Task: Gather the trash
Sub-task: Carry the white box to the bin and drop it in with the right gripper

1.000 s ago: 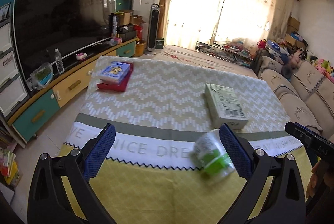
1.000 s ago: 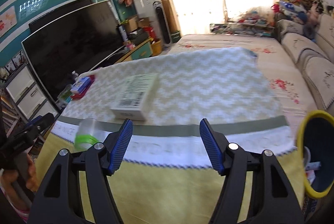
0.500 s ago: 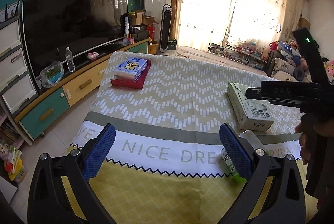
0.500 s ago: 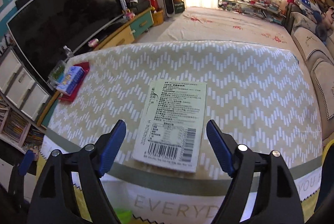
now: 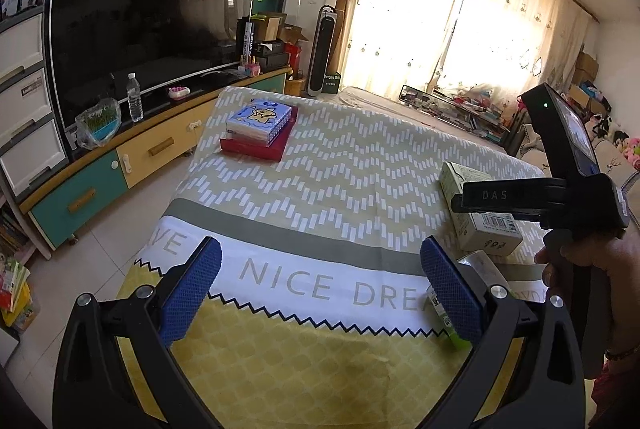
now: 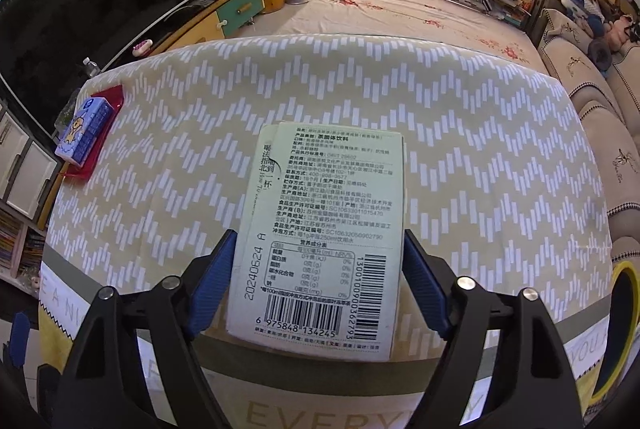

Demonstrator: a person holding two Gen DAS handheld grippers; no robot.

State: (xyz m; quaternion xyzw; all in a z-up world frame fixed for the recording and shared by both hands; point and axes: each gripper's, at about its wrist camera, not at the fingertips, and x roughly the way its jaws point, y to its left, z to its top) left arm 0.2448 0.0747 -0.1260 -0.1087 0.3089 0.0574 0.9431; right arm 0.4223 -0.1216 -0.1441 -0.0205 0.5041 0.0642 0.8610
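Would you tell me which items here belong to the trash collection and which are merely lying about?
Likely for the job:
pale green box
clear plastic cup
yellow-rimmed bin

Lying about:
stack of books
water bottle
television

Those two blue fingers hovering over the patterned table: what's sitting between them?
In the right wrist view, a pale green printed box lies flat on the tablecloth between the right gripper's fingers, which straddle its barcode end.
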